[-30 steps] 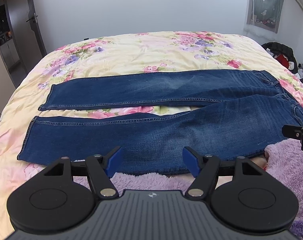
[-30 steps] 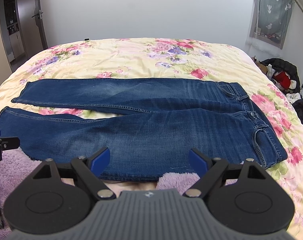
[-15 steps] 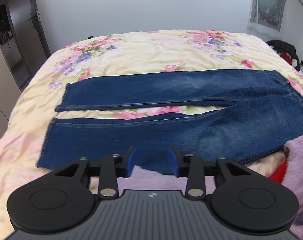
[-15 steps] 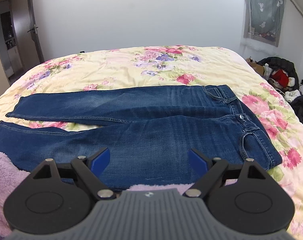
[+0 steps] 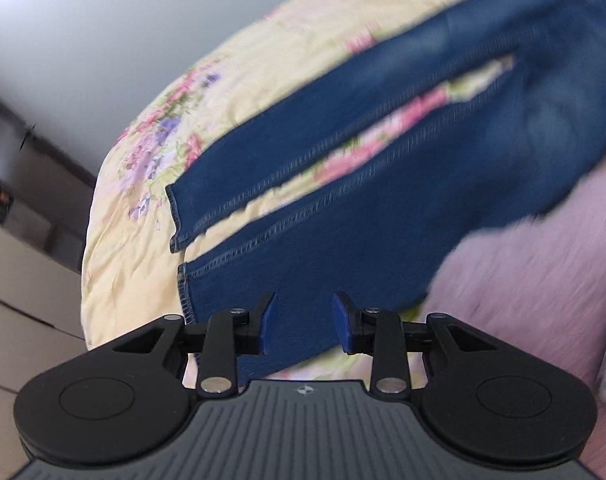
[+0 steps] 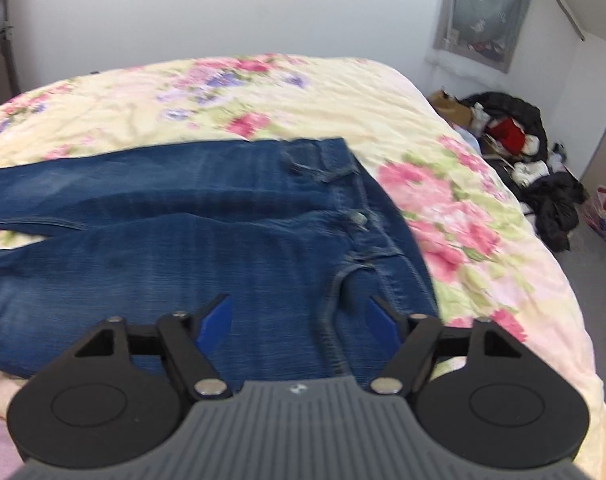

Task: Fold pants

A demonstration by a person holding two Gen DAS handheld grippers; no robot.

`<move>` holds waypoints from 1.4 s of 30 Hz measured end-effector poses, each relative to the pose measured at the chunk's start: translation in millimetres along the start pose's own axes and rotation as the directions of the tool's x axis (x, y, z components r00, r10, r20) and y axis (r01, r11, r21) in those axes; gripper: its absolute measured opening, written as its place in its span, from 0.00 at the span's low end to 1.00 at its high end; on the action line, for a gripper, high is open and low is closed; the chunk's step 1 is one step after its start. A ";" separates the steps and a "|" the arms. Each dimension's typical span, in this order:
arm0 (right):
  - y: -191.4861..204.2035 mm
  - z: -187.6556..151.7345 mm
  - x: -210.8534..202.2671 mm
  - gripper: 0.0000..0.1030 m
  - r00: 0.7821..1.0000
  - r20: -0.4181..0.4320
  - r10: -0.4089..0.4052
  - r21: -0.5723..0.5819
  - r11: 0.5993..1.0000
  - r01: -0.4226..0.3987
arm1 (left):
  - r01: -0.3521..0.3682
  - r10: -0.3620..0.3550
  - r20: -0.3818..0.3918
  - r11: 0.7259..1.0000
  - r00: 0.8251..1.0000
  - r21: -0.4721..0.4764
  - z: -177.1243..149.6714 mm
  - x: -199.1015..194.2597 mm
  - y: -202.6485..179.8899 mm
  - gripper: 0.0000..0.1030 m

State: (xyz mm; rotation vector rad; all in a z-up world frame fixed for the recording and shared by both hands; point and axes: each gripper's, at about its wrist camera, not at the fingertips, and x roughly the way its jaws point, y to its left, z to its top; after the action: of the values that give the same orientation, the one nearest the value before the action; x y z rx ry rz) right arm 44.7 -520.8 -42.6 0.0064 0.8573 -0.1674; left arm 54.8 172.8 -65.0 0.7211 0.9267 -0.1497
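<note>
1. jaws first: i see my left gripper (image 5: pixel 303 322) half-spread over the near leg's cuff end, pinching nothing; my right gripper (image 6: pixel 297 322) is wide, closing over the waistband corner, denim below, unpinched.
2. bed cover (image 6: pixel 263 96), floral, carries everything.
3. pants (image 6: pixel 175 232) lie flat across it, legs apart.
4. fuzzy pink blanket (image 5: pixel 523 280) overlaps the near edge.
5. clothes heap (image 6: pixel 519 140) on the floor, well apart.

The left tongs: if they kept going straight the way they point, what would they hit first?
Most likely the jeans: the left tongs point at the nearer leg close to its hem. The blur leaves depth unclear.
</note>
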 end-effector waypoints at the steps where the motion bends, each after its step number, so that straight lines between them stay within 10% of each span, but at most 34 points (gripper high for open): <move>1: -9.1 0.8 6.5 0.56 1.000 -0.016 -0.002 0.008 1.000 0.002 | 0.000 0.001 -0.020 0.999 1.000 0.048 -3.5 8.3 -1.9 0.37; 8: -36.9 -7.0 40.0 0.43 0.993 -0.116 -0.020 -0.027 1.000 0.017 | 0.109 -0.046 -0.200 0.942 0.979 0.318 -27.3 62.9 -15.9 0.47; 14: -33.2 -15.3 53.2 0.42 0.988 -0.151 -0.019 -0.111 0.994 0.002 | 0.082 0.002 -0.223 0.926 0.975 0.368 -29.9 92.4 -26.5 0.52; 19: -32.5 -16.1 52.7 0.40 0.987 -0.160 -0.013 -0.188 0.982 -0.017 | 0.078 -0.032 -0.227 0.977 0.973 0.199 -13.1 87.3 -10.5 0.14; 25: -27.6 -20.6 47.5 0.39 0.984 -0.176 -0.003 -0.339 0.939 -0.058 | -0.023 0.023 -0.109 1.000 0.994 -0.003 13.4 48.2 16.5 0.07; 42: -8.4 -86.5 72.9 0.40 0.984 -0.171 -0.054 -0.820 0.561 -0.112 | -0.196 0.175 -0.136 0.968 0.975 -0.157 76.2 -6.0 41.1 0.04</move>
State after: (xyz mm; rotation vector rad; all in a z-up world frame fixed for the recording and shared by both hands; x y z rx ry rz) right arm 25.2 -533.4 -153.6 -0.8862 1.0507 0.3012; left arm 119.7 155.1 -10.2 0.6596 0.9693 0.1392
